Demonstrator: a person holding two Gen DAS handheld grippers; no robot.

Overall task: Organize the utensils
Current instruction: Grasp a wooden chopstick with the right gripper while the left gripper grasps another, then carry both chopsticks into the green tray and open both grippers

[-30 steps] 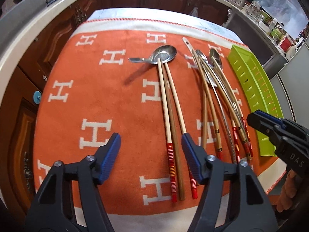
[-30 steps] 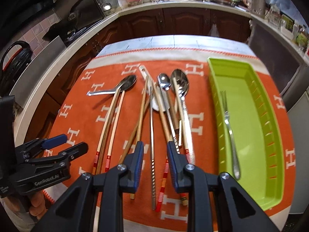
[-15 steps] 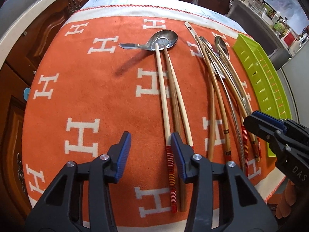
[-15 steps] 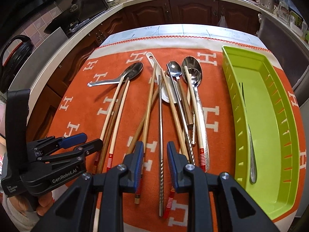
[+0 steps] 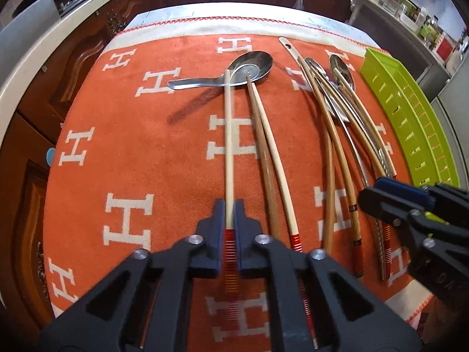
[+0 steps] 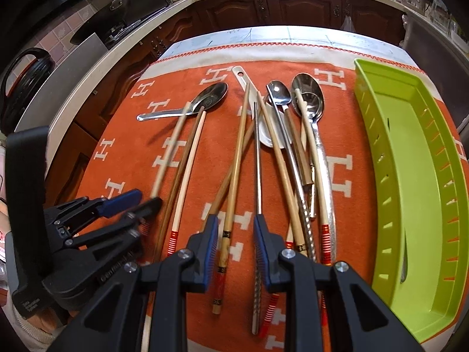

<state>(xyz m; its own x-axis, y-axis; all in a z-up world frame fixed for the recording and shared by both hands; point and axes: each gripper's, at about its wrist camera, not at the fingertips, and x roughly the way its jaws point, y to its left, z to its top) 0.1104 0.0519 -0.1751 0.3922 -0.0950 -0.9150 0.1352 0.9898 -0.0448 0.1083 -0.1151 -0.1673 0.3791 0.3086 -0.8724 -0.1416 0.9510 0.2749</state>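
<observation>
My left gripper (image 5: pixel 229 211) is shut on a pale chopstick (image 5: pixel 228 146) just above its red-striped end; the far tip rests by a steel spoon (image 5: pixel 249 67). The right wrist view shows that gripper (image 6: pixel 133 202) at the left, with the chopstick (image 6: pixel 170 152) blurred. Two more chopsticks (image 5: pixel 263 146) lie beside it. My right gripper (image 6: pixel 236 228) stands open low over a pile of chopsticks and spoons (image 6: pixel 287 146), a bamboo chopstick (image 6: pixel 234 176) lying under the gap, not pinched. It also shows at the left wrist view's right edge (image 5: pixel 381 193).
Everything lies on an orange towel (image 5: pixel 132 146) with white H marks. A lime green tray (image 6: pixel 381 146) stands along the right side, a fork (image 6: pixel 406 264) partly seen inside. Dark wooden cabinets and a pale counter edge (image 6: pixel 88 67) ring the table.
The left jaws have closed on the pale chopstick, which now stands apart from its two neighbours. Both grippers have sunk closer to the towel; the right jaws kept the same gap.
</observation>
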